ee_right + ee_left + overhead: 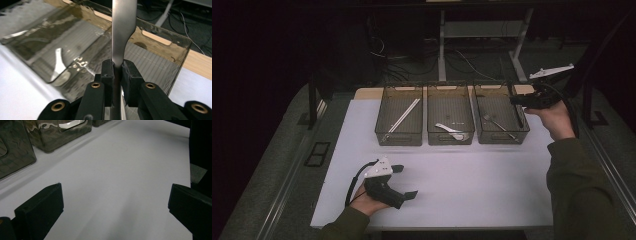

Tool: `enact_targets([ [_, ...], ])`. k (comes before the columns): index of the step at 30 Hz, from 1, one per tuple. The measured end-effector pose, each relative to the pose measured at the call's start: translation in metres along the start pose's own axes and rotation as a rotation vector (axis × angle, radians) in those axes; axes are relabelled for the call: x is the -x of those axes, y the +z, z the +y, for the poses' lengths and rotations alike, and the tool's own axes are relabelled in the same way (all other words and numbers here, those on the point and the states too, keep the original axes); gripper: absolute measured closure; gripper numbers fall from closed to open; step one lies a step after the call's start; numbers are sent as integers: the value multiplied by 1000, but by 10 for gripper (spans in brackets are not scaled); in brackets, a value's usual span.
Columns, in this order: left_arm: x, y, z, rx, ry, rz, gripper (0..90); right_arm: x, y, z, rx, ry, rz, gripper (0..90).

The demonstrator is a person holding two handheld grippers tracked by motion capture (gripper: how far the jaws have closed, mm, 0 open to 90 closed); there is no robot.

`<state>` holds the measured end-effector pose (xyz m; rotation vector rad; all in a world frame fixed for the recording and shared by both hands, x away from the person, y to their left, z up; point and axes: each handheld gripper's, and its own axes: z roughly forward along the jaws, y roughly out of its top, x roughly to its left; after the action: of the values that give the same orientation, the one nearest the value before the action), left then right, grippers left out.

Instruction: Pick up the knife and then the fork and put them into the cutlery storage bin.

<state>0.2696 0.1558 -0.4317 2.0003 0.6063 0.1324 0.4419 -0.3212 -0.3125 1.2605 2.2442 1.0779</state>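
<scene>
Item: metal utensil handle (123,30), pinched between the pads of the right gripper (117,66), above the right-hand bin (501,120).
Adjacent: fork (498,125) in that bin; spoon (451,130) in middle bin (450,120); left gripper (404,181) spread wide, low over white table (472,175).

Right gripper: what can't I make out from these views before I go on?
- Utensil held by the right gripper: its working end is cut off by the top edge of the right gripper view, so its type can't be told.
- In the high view, that utensil is too dark and thin to pick out against the right bin.
- Left gripper: bins are cut off by the top edge, contents unseen.
</scene>
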Motion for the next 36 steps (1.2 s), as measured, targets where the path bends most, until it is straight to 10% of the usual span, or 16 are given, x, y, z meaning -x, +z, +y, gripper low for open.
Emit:
enact_targets([
  [36, 1, 1, 0, -5, 10, -10, 0, 11, 80, -39, -269, 33, -60, 787],
])
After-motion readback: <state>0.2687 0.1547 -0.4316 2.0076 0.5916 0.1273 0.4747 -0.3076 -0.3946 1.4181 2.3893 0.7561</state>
